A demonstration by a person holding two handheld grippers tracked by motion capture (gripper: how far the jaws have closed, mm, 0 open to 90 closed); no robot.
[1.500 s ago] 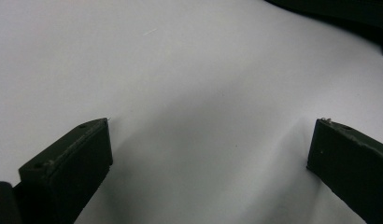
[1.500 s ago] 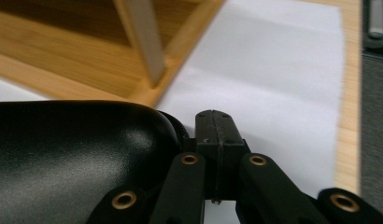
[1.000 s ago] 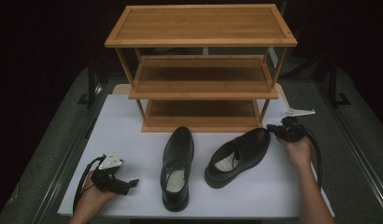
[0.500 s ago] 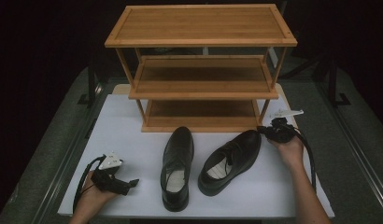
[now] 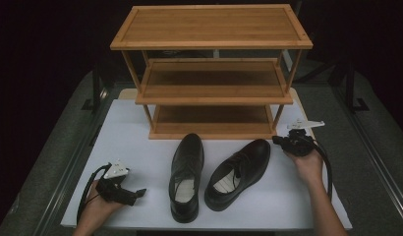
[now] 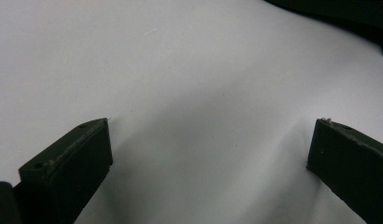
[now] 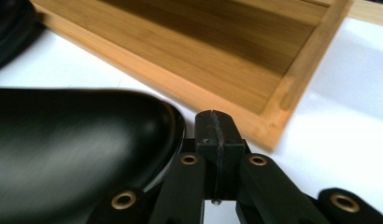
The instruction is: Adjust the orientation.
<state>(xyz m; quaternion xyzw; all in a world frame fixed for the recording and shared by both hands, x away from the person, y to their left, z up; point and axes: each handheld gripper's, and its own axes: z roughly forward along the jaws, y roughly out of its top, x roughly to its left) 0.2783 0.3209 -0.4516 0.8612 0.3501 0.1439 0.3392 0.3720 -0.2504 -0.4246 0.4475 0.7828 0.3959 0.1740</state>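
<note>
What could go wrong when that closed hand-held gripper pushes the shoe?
The right hand-held gripper is shut and pressed beside the toe of the right shoe, not gripping it. A push might swing the shoe sideways into the left shoe lying close by. The toe also sits near the rack's bottom shelf, so it could bump that wooden edge. The left hand-held gripper is open and far off, so it likely can't steady anything.

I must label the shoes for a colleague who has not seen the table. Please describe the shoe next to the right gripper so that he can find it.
Start at the wooden shoe rack on the white table. Two black shoes lie before it. The right shoe is the one lying slanted, its toe toward the shut right gripper; the left shoe points straight at the rack.
</note>
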